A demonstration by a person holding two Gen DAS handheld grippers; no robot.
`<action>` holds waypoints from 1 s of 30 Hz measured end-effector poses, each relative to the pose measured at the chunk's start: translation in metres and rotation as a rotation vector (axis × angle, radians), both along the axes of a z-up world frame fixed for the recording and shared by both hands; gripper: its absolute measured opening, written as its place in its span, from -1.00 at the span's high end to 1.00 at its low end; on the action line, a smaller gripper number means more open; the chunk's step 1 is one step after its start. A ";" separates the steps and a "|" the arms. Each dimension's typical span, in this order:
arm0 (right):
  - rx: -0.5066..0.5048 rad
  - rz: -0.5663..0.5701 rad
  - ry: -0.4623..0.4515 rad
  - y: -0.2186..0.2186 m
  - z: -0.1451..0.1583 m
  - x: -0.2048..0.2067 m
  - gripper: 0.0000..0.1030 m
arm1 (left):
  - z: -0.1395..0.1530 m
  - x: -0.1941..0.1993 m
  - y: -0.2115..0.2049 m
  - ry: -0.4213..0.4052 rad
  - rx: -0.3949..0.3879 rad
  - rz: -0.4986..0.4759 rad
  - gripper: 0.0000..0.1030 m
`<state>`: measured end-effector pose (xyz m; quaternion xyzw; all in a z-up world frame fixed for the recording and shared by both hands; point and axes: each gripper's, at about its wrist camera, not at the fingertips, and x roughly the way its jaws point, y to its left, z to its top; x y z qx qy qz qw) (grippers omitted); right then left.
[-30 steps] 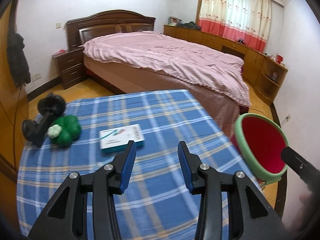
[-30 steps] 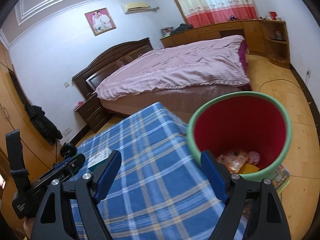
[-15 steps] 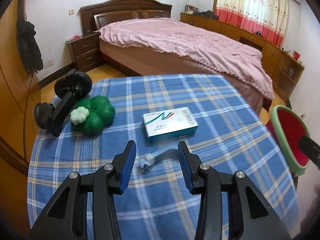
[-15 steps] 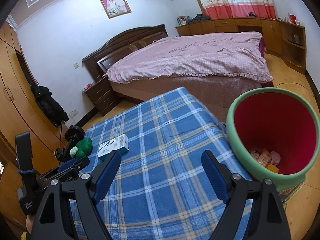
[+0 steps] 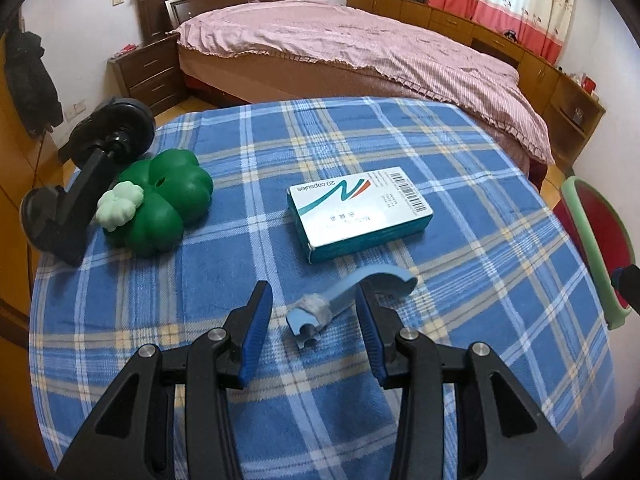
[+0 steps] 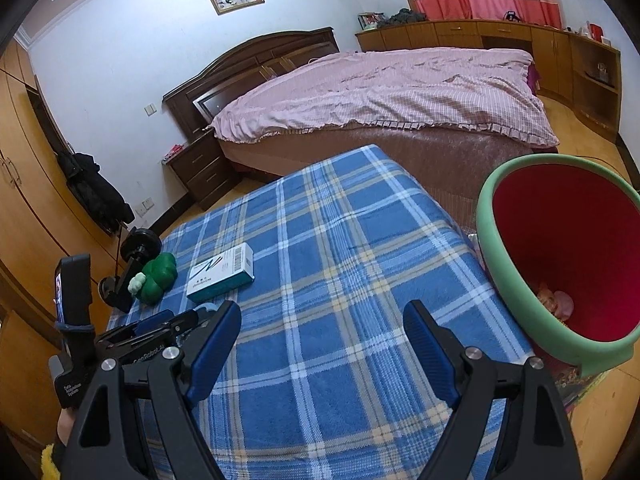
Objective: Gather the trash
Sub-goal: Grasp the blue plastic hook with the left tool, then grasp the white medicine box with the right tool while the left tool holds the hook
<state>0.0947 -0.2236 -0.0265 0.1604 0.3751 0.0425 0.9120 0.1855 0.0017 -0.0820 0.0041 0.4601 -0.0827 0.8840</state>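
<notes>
**Left gripper poised over a scrap on the checked table**

The left gripper (image 5: 314,320) hangs low over a table covered in a blue plaid cloth (image 5: 460,152), its blue-padded jaws parted and gripping nothing. Between them, lying flat on the cloth, is a small light-blue curved plastic piece (image 5: 352,294) with a grey band near one end; the pads stand on either side of it, and whether the right-hand pad touches its hooked end I cannot tell.

Just beyond that piece lies a white and teal cardboard capsule box (image 5: 360,210), flat on the cloth with its barcode end turned toward the bed. Off to the left edge of the table sits a dark green clover-shaped plastic toy (image 5: 164,204) with a pale green clover (image 5: 120,204) stuck to its side, and touching it is a black suction-cup mount (image 5: 92,168).

The right gripper (image 6: 320,344) is held over the near right part of the table, jaws spread wide with only cloth below them. Right beside the table's right edge stands a round bin, red inside with a mint green rim (image 6: 500,248), tilted toward the camera, with a few pinkish and yellow wrappers (image 6: 554,300) lying at its bottom.
</notes>
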 end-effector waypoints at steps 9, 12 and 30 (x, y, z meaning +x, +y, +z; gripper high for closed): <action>0.005 0.007 0.019 0.001 -0.007 0.006 -0.65 | -0.008 0.003 -0.001 -0.003 -0.001 -0.024 0.29; 0.007 0.008 0.022 0.001 -0.007 0.006 -0.66 | -0.007 0.000 0.000 -0.004 -0.004 -0.025 0.62; -0.046 0.096 0.007 0.056 -0.002 0.032 -0.99 | 0.028 -0.029 0.081 -0.156 -0.119 0.284 0.64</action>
